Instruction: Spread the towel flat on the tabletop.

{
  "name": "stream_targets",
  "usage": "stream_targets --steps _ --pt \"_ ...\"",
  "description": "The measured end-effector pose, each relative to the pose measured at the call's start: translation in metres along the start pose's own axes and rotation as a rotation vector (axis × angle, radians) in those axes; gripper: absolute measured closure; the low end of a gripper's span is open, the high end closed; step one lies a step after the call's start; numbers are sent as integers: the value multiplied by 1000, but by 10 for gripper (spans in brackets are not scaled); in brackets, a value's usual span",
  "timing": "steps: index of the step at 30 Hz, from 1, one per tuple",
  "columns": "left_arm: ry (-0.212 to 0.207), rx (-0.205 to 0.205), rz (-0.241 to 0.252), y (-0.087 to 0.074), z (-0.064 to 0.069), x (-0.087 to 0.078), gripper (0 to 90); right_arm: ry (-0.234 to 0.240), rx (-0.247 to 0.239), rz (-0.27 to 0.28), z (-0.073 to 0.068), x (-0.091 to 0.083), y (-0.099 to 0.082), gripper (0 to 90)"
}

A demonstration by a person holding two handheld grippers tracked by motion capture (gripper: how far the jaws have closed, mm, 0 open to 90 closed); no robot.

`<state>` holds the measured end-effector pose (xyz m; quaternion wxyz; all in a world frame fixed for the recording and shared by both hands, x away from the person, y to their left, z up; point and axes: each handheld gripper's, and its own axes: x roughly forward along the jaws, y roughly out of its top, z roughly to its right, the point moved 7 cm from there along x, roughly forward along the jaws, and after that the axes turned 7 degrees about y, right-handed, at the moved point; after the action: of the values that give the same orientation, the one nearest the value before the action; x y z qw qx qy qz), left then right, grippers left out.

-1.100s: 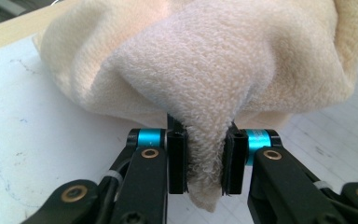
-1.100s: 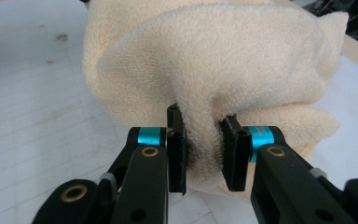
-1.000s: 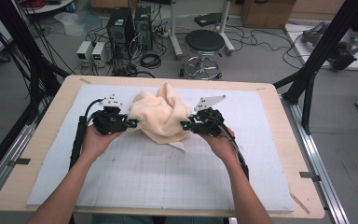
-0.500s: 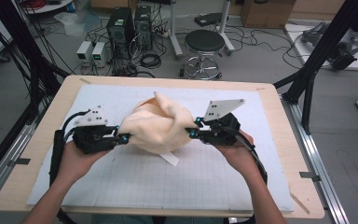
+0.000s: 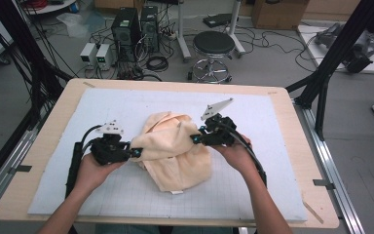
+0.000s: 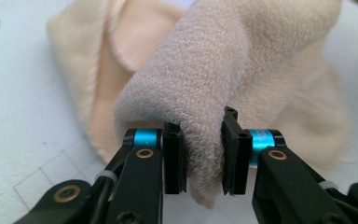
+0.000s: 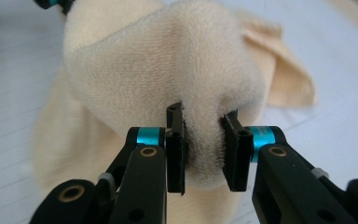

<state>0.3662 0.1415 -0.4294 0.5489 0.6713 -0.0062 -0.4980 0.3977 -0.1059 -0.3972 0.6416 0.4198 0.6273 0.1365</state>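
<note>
A cream fleece cloth (image 5: 173, 148) lies bunched in the middle of the white gridded mat (image 5: 253, 117). My left gripper (image 5: 137, 152) is shut on a thick fold at the cloth's left edge, and in the left gripper view that cloth (image 6: 223, 79) bulges up between the black jaws of the gripper (image 6: 200, 156). My right gripper (image 5: 195, 138) is shut on a fold at the upper right of the cloth. The right gripper view has the cloth (image 7: 168, 70) pinched in the gripper (image 7: 204, 154), with a loose flap to the right.
The mat covers a wooden table (image 5: 48, 131) with bare margins on all sides. Beyond the far edge stand a round stool (image 5: 214, 46), computer boxes (image 5: 134, 24) and cables on the floor. Black frame struts (image 5: 338, 53) rise at the right.
Both grippers have come nearer to the front of the table with the cloth still held. The cloth now hangs lower and spreads toward the near side.
</note>
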Motion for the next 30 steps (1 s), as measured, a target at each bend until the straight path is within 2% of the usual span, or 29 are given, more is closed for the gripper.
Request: stream_targets --steps 1,2,4,5,8,10,12,15,16,18,19,20,21,22,23,25,28,30 --pt "0 5 -7 0 -6 8 692 4 36 4 12 10 -5 733" --pt "-4 -12 -1 1 -10 13 661 -4 60 8 22 18 -9 721" --pt "-4 -36 26 5 -16 15 569 -28 97 31 37 26 -13 667" --pt "0 -30 34 5 -17 13 527 -28 118 45 41 26 -14 636" --pt "23 -14 56 5 -20 0 448 -43 95 76 41 18 -12 573" --pt "35 -10 70 4 -21 -8 403 -65 82 89 34 8 -9 517" --pt "40 -7 84 4 -21 -17 384 -73 48 102 24 -3 -7 494" --pt "41 18 103 4 -16 -29 360 -105 24 115 5 -21 -9 446" --pt "36 29 114 3 -12 -33 359 -116 8 131 0 -27 -11 443" --pt "26 48 127 3 -6 -38 358 -115 6 138 -10 -37 -17 433" --pt "19 56 132 2 -2 -40 358 -105 -4 134 -21 -42 -25 423" --pt "15 71 133 2 1 -40 358 -105 -4 134 -21 -42 -25 423" --pt "11 85 132 1 4 -38 361 -97 -21 130 -27 -42 -29 423" --pt "5 102 121 -1 7 -36 373 -75 -34 127 -39 -40 -36 413" --pt "-2 109 109 -2 10 -33 373 -75 -34 127 -39 -40 -36 413" --pt "-28 111 101 -3 15 -24 391 -23 -43 129 -54 -31 -42 406" --pt "-31 146 74 -6 18 -11 544 32 -74 99 -75 -9 -53 405" --pt "-21 141 57 -6 18 -2 654 65 -87 79 -83 8 -59 406"
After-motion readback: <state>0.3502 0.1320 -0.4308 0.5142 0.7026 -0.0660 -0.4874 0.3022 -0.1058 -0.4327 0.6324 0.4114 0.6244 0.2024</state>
